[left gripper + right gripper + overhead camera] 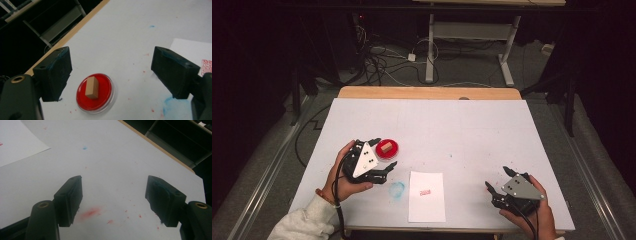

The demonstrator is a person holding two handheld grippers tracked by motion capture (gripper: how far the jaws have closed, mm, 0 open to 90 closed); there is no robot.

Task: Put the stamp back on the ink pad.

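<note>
Wooden stamp (92, 87) between left gripper's (111, 72) spread fingers (53, 73).

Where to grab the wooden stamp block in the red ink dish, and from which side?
Grip the wooden stamp block across its two long side faces, coming straight down with the open left gripper. It lies on the red ink dish, whose rim blocks a low sideways approach.
</note>
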